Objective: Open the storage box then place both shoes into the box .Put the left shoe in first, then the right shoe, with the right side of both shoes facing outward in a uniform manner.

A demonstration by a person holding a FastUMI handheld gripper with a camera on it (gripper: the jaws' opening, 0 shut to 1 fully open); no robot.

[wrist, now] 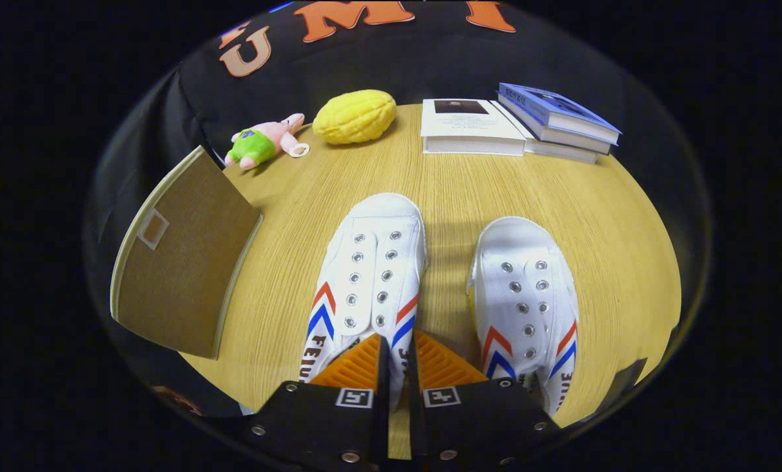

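Claw [397, 357] narrow, pinching side wall of left shoe [371, 262]. Right shoe [528, 295] just beside, on desk [449, 190]. Storage box [181, 262] w/ lid shut at desk's edge.

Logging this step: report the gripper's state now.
Gripper: jaws nearly closed, pinching the side wall of the left-hand white shoe.
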